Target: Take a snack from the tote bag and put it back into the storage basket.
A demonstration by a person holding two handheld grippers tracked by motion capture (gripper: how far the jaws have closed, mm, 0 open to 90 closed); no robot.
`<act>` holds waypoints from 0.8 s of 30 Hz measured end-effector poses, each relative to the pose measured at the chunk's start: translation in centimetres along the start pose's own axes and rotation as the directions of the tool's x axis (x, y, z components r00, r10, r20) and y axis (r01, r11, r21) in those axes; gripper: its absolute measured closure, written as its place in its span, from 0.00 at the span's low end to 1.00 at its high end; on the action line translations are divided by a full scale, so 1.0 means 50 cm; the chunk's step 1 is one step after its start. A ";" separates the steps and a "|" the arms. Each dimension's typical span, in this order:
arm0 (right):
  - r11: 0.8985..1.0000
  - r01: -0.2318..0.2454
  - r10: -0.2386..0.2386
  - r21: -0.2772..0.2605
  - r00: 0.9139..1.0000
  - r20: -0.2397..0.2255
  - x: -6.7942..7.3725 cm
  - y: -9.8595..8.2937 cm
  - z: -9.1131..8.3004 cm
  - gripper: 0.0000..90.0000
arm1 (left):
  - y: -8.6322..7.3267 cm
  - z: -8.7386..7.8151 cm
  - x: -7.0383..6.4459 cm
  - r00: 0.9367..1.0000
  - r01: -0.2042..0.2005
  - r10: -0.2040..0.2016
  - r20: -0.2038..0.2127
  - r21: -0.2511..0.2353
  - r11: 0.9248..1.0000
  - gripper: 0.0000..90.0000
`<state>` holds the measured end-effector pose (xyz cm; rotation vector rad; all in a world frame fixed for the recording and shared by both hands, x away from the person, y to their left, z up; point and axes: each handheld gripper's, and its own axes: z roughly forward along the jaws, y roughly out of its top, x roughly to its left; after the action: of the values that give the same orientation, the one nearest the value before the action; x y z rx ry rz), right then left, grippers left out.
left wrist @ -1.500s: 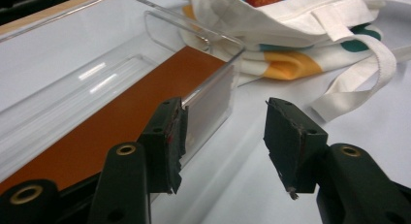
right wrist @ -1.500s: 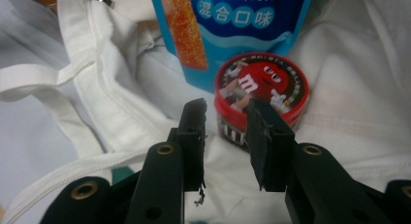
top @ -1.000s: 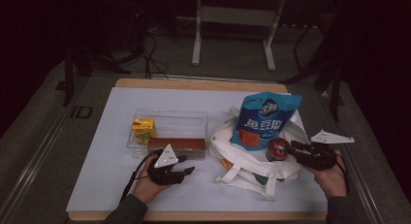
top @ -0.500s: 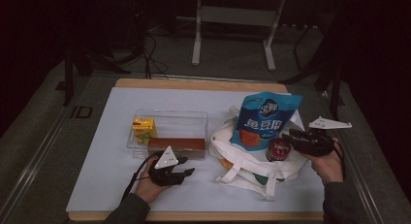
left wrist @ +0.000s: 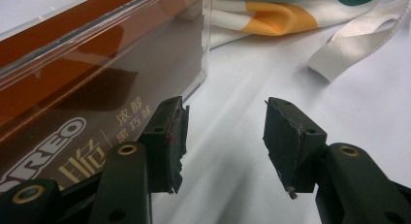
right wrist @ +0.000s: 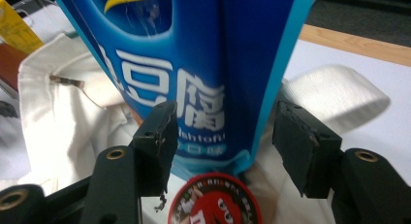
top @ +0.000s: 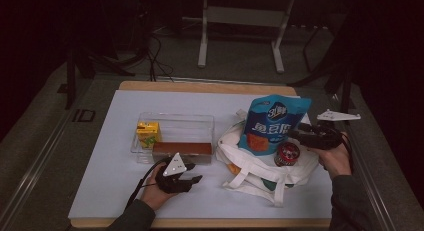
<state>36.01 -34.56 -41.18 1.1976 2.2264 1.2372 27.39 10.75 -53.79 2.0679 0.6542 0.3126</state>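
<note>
Pouch (top: 273,123) stands between right gripper (top: 305,136) and box (top: 172,136).

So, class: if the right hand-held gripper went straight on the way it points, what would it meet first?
Most likely the blue snack bag, standing just beyond the open right hand-held gripper; the red tin lies below that line.

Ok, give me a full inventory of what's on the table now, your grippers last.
Blue snack pouch: one, upright in the bag.
Round red-lidded tin: one, in the bag below the pouch.
White cloth tote bag: one, orange and green spots, table's right.
Clear plastic tray: one, centre-left.
Yellow carton: one, tray's left end.
Brown biscuit box: one, tray's front.
Left gripper: black, open, near the box.
Right gripper: black, open beside the pouch.
</note>
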 end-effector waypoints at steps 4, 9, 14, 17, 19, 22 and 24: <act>1.000 -0.017 0.016 -0.016 0.999 -0.035 -0.003 0.012 0.009 0.47 | 0.000 0.000 0.000 1.000 -0.002 0.002 0.000 -0.001 1.000 0.55; 1.000 -0.003 0.003 -0.004 0.999 -0.048 -0.002 0.028 0.027 0.49 | 0.000 0.000 0.000 1.000 -0.001 0.001 0.000 0.000 1.000 0.55; 0.999 -0.028 0.026 -0.016 0.996 -0.087 -0.002 0.037 0.043 0.55 | 0.000 0.000 0.000 1.000 -0.003 0.003 0.000 0.001 1.000 0.55; 0.999 -0.033 0.029 -0.025 0.992 -0.126 0.000 0.036 0.053 0.64 | 0.000 0.001 0.000 1.000 -0.004 0.004 0.001 0.004 1.000 0.55; 0.998 -0.040 0.034 -0.038 0.988 -0.152 0.000 0.035 0.054 0.71 | 0.000 0.001 0.000 1.000 -0.004 0.004 0.002 0.004 1.000 0.55; 0.997 -0.045 0.033 -0.059 0.982 -0.184 -0.003 0.030 0.053 0.82 | 0.000 0.002 -0.001 1.000 -0.007 0.007 0.001 0.005 1.000 0.55; 0.997 -0.048 0.033 -0.069 0.980 -0.195 -0.004 0.027 0.052 0.85 | 0.000 0.002 -0.001 1.000 -0.007 0.007 0.001 0.006 1.000 0.55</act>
<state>38.45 -32.94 -41.57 1.1438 2.2789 1.4960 27.39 10.67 -53.83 2.0761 0.6481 0.3146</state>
